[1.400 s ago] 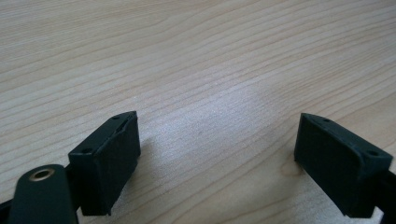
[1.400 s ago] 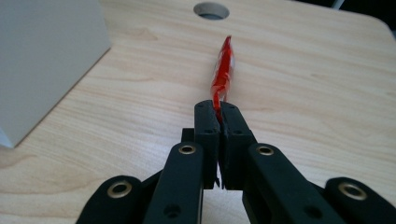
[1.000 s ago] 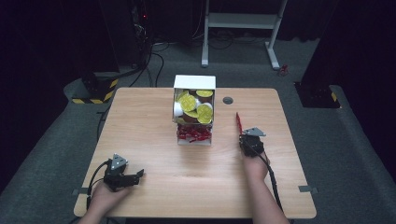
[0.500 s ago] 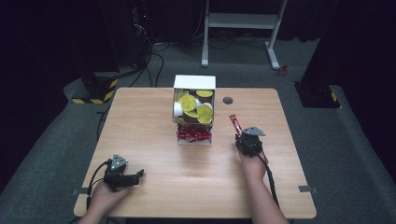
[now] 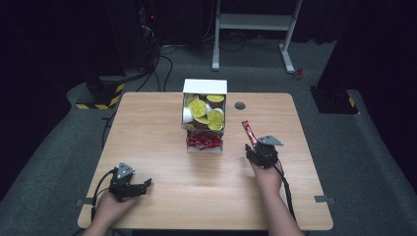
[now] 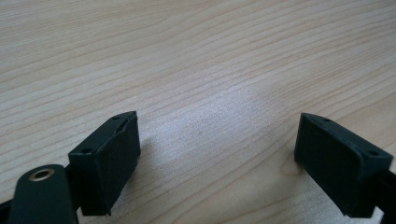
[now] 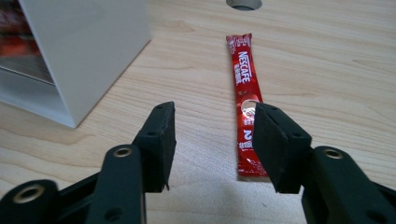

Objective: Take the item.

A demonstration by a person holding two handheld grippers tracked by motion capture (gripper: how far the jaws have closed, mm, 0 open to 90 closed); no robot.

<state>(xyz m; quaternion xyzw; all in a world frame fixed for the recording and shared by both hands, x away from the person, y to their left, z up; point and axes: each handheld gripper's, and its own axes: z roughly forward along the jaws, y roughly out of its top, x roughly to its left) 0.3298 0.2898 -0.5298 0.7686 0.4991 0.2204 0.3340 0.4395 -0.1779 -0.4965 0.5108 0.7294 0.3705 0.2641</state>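
Coffee stick (image 7: 245, 93) is lying flat on the table (image 5: 157, 123), right of the white box (image 5: 205, 88) — right gripper (image 7: 212, 144) is hovering spread beside it, off-centre, risking a shove; left gripper (image 6: 219, 154) is resting wide, empty.

Two black handheld grippers, each topped by a grey three-cornered plate: the left gripper (image 5: 146, 184) at seven o'clock on the table, the right gripper (image 5: 249, 152) at four o'clock. Black cables trail from both. Jaws are blocky matte black wedges with small screw holes; brass-ringed pivots sit at their bases. Forearms are bare
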